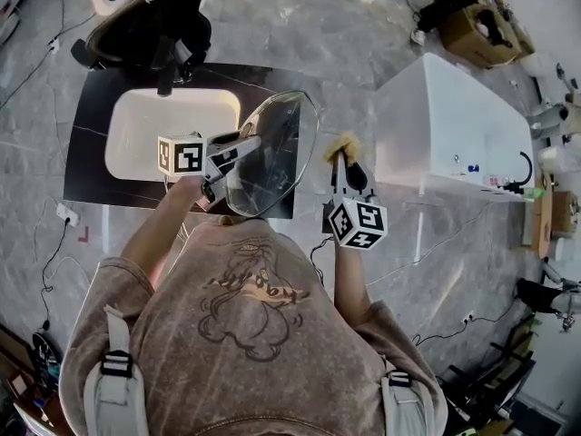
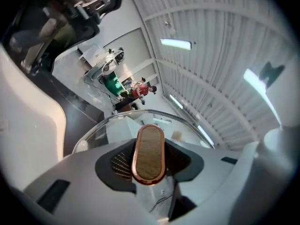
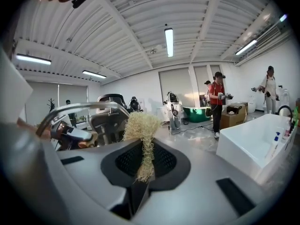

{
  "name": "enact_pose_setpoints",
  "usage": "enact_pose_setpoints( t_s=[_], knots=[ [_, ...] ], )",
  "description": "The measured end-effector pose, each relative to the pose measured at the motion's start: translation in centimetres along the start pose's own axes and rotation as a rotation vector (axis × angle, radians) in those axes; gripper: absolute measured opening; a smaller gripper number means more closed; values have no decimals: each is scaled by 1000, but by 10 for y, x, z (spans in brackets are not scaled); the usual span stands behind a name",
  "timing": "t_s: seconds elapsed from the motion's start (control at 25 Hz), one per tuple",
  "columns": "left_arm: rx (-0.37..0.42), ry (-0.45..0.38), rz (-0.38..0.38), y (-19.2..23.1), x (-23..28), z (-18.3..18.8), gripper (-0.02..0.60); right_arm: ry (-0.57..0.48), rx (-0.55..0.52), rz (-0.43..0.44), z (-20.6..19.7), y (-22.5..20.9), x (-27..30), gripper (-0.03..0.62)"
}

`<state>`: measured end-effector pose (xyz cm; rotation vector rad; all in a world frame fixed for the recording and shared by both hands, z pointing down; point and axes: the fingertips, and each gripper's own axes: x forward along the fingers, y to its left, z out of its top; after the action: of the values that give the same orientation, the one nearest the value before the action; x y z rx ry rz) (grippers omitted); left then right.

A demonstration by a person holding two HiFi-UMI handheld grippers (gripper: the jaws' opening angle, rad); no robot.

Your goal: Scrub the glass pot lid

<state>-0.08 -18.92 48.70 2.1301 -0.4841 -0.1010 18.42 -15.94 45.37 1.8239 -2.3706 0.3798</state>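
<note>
While my left gripper (image 1: 250,145) has its fingers clamped on the oval copper-rimmed handle (image 2: 149,154) of the round glass pot lid (image 1: 283,139), tilted on edge above the black worktop (image 1: 91,143), my right gripper (image 1: 341,160) has its fingers pinched on a straw-coloured fibre scrubber (image 3: 142,130) just beside the rim. A white sink (image 1: 154,130) lies beyond.

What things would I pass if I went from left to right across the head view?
white sink → glass pot lid → scrubber → white tub
</note>
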Motion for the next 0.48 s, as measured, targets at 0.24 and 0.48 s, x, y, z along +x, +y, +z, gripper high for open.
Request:
enact_pose_setpoints(
  t_s=[0.24,0.48],
  knots=[
    [-336,-174,-237,-20,-14,6,181,6,-8,42,-1,17,4,41],
    [-324,-169,-225,-21,-16,1,181,9,-14,87,-2,34,7,41]
  ],
)
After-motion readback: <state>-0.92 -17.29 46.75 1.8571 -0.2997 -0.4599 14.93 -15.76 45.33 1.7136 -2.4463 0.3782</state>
